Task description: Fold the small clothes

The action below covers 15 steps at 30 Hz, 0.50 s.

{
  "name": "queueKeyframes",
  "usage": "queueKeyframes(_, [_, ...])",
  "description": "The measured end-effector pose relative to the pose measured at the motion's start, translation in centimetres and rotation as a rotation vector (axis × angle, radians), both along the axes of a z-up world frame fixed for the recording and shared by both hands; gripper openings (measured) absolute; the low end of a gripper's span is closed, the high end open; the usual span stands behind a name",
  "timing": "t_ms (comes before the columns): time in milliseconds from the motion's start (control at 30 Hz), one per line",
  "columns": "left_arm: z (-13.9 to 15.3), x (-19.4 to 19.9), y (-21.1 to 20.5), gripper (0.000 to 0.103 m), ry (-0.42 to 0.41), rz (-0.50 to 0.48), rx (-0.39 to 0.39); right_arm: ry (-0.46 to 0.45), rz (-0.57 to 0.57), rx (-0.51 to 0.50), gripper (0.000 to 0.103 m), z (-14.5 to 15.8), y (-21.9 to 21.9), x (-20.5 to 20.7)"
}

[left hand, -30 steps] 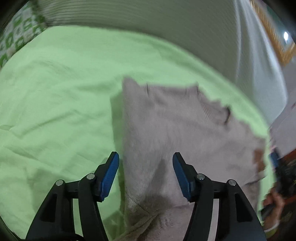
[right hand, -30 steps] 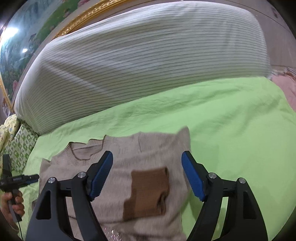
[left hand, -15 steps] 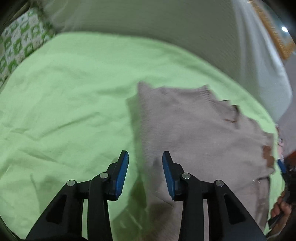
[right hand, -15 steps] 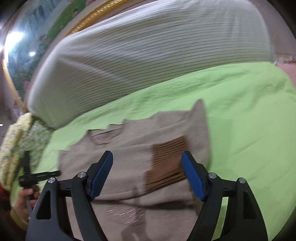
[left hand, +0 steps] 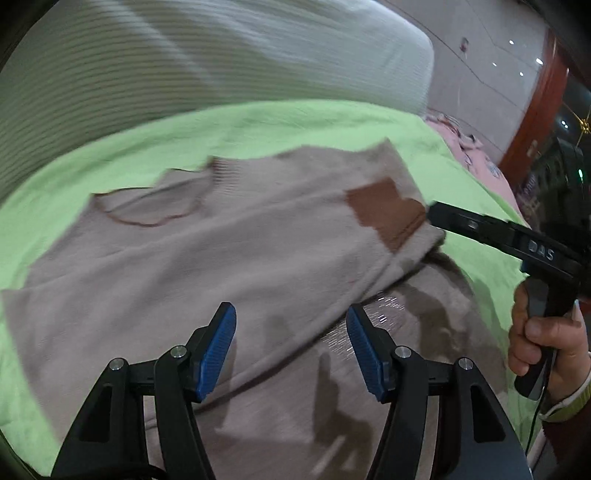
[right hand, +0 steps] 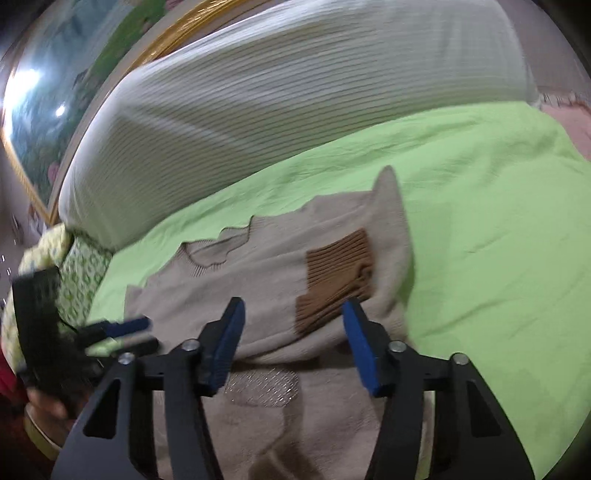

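A beige knit sweater point(left hand: 229, 258) with a brown ribbed cuff point(left hand: 388, 210) lies on the green bedsheet point(left hand: 295, 122), its sleeve folded across the body. My left gripper point(left hand: 291, 339) is open and empty, above the sweater's lower part. My right gripper point(right hand: 293, 339) is open and empty, above the sweater point(right hand: 258, 273) just below the brown cuff point(right hand: 338, 280). In the left wrist view the right gripper's finger point(left hand: 480, 225) reaches to the sweater's right edge by the cuff. In the right wrist view the left gripper point(right hand: 125, 332) is blurred at the sweater's left edge.
A large white ribbed pillow point(right hand: 295, 96) lies along the back of the bed. A green patterned cushion point(right hand: 81, 273) is at the left. Pink cloth point(left hand: 476, 151) lies beyond the bed's right edge. A gold picture frame point(right hand: 177, 29) hangs behind.
The left gripper swung right over the sweater; it narrowed, then opened wide again. The right gripper moved closer to the cuff and its jaws narrowed a little. The folded sleeve lies across the body.
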<state>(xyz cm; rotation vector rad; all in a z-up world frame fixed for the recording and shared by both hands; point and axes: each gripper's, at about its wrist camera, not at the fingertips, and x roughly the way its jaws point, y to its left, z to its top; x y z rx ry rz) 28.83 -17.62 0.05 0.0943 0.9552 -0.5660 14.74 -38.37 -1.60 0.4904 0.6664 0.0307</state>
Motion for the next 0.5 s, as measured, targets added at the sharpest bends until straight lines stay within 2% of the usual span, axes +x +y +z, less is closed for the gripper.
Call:
queueKeyframes(100, [-0.5,-0.1,-0.6,0.063,0.016,-0.006,0.013,0.033,-0.009,-0.012,0.050,-0.3,-0.8,1.3])
queueKeyframes(200, [-1.2,-0.2,1.3,0.063,0.038,0.037,0.025,0.053,-0.010,-0.019,0.050,-0.6,-1.5,2.0])
queueKeyframes(333, [-1.5,-1.7,6.2,0.063,0.058,0.131,0.016,0.006,0.010,0.031,0.050,-0.5,-1.4,0.9])
queueKeyframes(433, [-2.0,-3.8,10.7,0.064,0.081,0.224,0.003,-0.007,0.055,0.022,0.050,-0.5,-0.1,-0.7])
queueKeyframes(500, [-2.2,-5.8,13.7,0.064,0.106,0.282,-0.033,0.012,0.074,0.010,0.050,-0.8,0.7,-1.7])
